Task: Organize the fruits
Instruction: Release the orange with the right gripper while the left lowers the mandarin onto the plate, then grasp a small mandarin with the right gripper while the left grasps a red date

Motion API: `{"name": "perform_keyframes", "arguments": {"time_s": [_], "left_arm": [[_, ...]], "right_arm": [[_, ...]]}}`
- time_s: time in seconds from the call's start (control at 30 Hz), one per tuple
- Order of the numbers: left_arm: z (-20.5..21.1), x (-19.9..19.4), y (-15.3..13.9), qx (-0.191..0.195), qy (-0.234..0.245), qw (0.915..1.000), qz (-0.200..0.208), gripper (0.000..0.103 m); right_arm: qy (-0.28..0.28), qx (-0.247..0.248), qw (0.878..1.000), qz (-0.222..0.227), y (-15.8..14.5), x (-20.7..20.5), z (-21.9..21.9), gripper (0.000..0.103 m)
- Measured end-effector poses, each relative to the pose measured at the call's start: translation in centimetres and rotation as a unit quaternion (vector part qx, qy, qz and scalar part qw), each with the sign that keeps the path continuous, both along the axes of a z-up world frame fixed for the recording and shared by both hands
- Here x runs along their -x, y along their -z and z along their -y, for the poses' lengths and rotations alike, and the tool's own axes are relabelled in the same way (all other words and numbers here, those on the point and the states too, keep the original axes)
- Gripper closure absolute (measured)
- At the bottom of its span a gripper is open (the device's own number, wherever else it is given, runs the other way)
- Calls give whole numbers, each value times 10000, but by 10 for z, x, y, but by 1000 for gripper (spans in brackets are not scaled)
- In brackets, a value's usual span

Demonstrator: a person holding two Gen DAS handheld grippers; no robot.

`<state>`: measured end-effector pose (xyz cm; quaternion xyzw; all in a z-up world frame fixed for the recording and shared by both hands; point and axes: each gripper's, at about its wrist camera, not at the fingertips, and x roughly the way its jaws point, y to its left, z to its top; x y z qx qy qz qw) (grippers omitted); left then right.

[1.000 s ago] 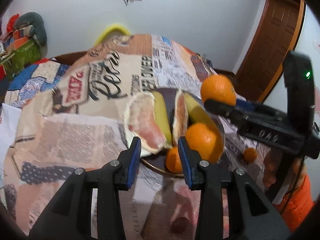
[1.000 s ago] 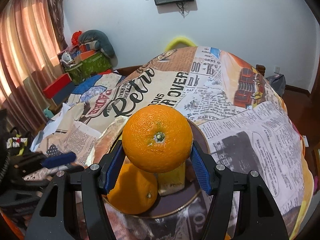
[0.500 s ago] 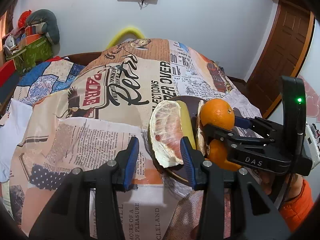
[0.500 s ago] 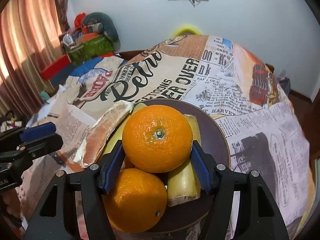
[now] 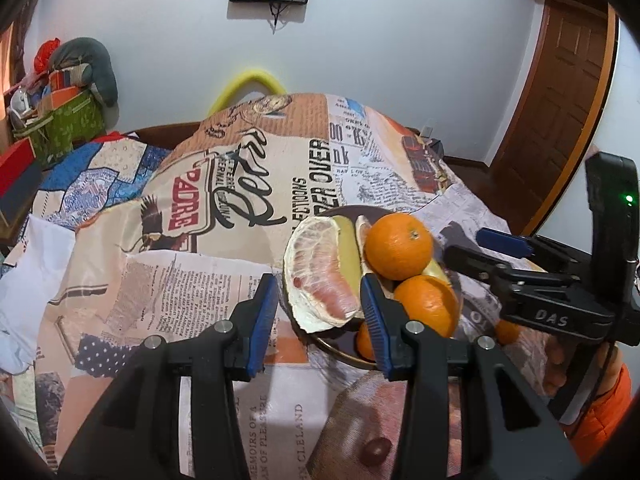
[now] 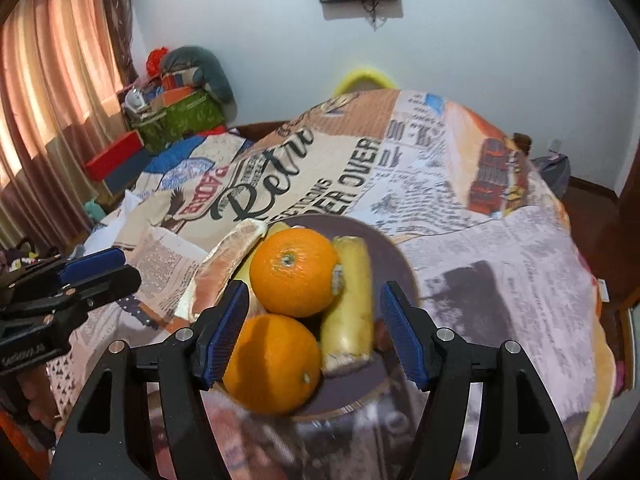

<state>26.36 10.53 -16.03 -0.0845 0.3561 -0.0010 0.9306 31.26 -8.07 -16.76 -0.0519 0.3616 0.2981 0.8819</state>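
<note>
Orange against dark brown: the top orange (image 6: 294,272) sits on the fruit heap in the plate (image 6: 394,258), resting on a second orange (image 6: 274,364) at its 6 o'clock and touching a yellow peel piece (image 6: 350,308) at its 3 o'clock. A pale pink pomelo wedge (image 6: 226,262) leans at the plate's 9 o'clock rim. The right gripper (image 6: 314,332) hangs over the near side of the plate with its jaws released, spread wide and touching no fruit; the top orange lies just beyond the blue pads (image 6: 224,332).

In the left wrist view the left gripper (image 5: 318,322) has its jaws parted and holds nothing. The pomelo wedge (image 5: 320,276) shows between and just past its pads, at 12 o'clock. The top orange (image 5: 398,246) is at 1 o'clock from them, stacked on the second orange (image 5: 426,304), and a smaller orange (image 5: 366,342) peeks out at the plate's (image 5: 340,354) near rim, partly hidden by the right-hand pad. The right gripper (image 5: 486,248) comes in from 3 o'clock, close beside the heap. Another small orange (image 5: 506,332) lies on the printed tablecloth (image 5: 200,240) beyond the plate, mostly hidden under that gripper.
</note>
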Motion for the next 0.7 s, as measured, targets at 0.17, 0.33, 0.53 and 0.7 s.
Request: {"name": "perform_keyframes", "arguments": {"time_s": [0.17, 0.33, 0.53, 0.7], "left_arm": [[9, 13, -13, -79, 5, 9999, 81, 60], [18, 24, -21, -153, -3, 9998, 115, 57], [24, 34, -17, -160, 12, 9999, -12, 51], [28, 38, -2, -178, 43, 9996, -228, 50]], "right_arm": [[276, -55, 9995, 132, -14, 15, 30, 38], [519, 50, 9985, 169, -16, 29, 58, 38], [695, 151, 9975, 59, -8, 44, 83, 38], [795, 304, 9963, -138, 11, 49, 94, 38]]}}
